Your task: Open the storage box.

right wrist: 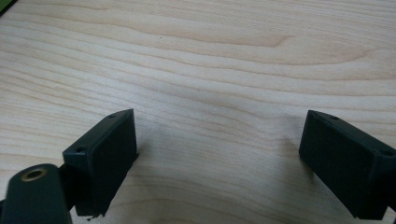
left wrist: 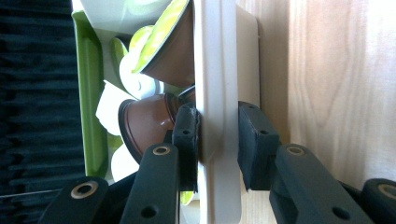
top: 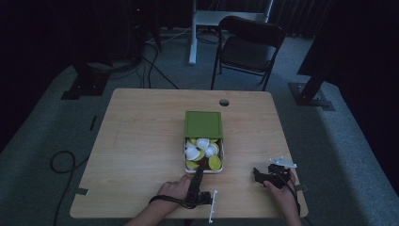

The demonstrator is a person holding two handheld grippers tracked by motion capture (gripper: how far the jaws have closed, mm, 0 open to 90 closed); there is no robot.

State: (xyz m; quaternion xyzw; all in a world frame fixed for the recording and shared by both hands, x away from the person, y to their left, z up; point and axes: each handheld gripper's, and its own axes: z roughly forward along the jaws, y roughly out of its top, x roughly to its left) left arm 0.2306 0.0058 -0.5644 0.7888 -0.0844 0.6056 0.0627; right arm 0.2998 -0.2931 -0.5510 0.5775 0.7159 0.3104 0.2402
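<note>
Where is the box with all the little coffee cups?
In the high view the white tray of coffee pods sits mid-table, sliding out of its green sleeve. The left gripper is clamped on its near wall.

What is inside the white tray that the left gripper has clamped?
The white tray holds coffee capsules with white, lime and brown showing. The green lid hides its far half.

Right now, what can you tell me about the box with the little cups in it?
The box is a shallow cream tray, likely plastic, with a green sliding cover pushed back over its far half. It lies flat near the middle of the table. Its open near half holds cups with white and yellow-green lids, some brown ones tipped on their sides. The left gripper is shut on its near wall, one pad inside, one outside.
</note>
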